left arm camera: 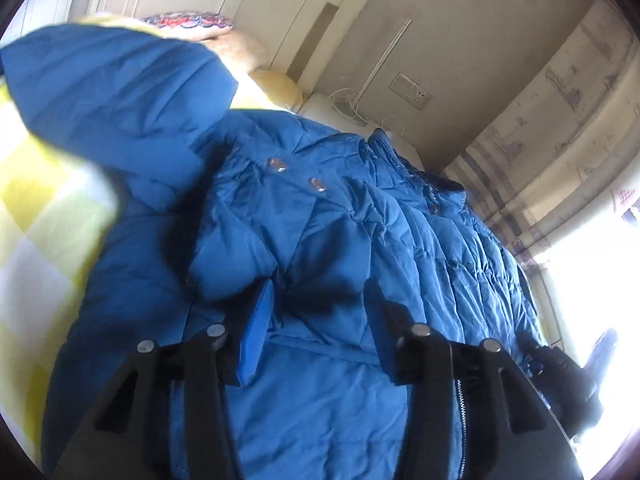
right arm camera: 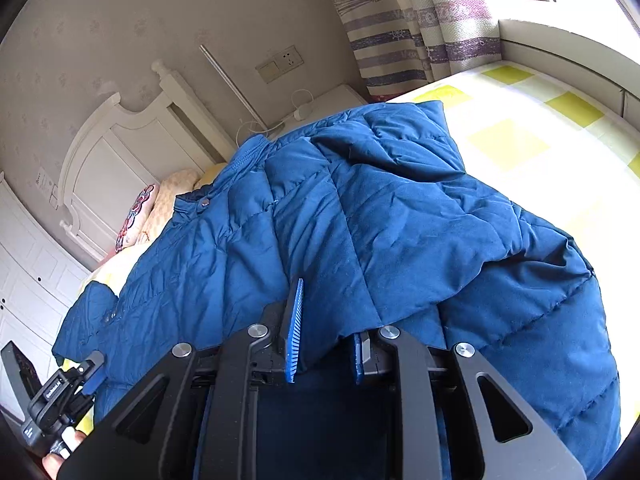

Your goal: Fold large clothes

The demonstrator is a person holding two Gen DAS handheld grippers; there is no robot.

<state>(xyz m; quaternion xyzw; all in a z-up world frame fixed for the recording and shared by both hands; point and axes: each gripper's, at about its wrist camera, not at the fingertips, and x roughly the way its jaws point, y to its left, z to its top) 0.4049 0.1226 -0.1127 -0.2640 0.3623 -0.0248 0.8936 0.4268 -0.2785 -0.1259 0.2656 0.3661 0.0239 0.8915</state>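
The jacket is a blue quilted puffer spread over the bed, collar end toward the headboard, snaps showing along its front. One sleeve lies folded across the body; in my left view another blue flap stands lifted and blurred over the yellow check.

I judge it light for its bulk, soft and springy, with a slick shell: it will puff back open after a fold and slide on itself, so small pinches would slip. The firmer holds look to be the stitched seams, the hem and the zip edge, where the padding is thin.

My right gripper is clenched on a fold of jacket, the cloth bunched between the pads near the sleeve's lower edge. My left gripper has its jaws apart above the front panel, nothing caught between them; the fabric lies under the fingers, not pinched.

Beyond the bed are pillows, a wall socket and striped curtains.
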